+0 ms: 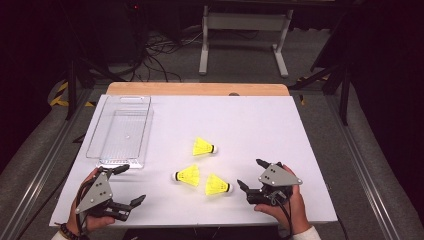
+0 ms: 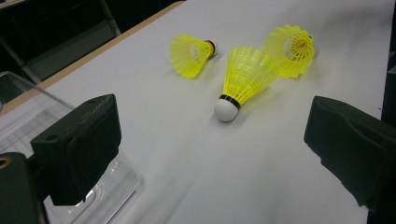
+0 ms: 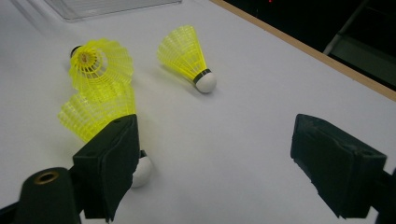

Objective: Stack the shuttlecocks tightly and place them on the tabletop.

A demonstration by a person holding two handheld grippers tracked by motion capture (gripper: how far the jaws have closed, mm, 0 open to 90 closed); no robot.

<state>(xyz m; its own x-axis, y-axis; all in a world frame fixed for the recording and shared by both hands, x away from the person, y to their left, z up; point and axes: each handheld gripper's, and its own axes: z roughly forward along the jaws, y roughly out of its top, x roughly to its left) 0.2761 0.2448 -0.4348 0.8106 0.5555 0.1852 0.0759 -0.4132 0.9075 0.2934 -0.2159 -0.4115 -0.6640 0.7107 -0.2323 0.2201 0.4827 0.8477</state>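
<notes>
Down front on the white counter [image 1: 260,120], both hand-held grippers sit empty, jaws wide apart.
Left hand-held gripper [image 1: 125,185] and right hand-held gripper [image 1: 254,174] flank three yellow shuttlecocks [image 1: 188,175] lying mid-counter; clear plastic tray [image 1: 95,135] sits farther back left.

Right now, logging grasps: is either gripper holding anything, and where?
Nothing held: left gripper and right gripper are open, clear of the yellow plastic shuttlecocks.

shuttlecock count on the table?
3, all lying loose on the white table: far shuttlecock nearest the clear tray, middle shuttlecock with cork pointing left, right shuttlecock closest to the right hand-held gripper. None looks hidden.
</notes>
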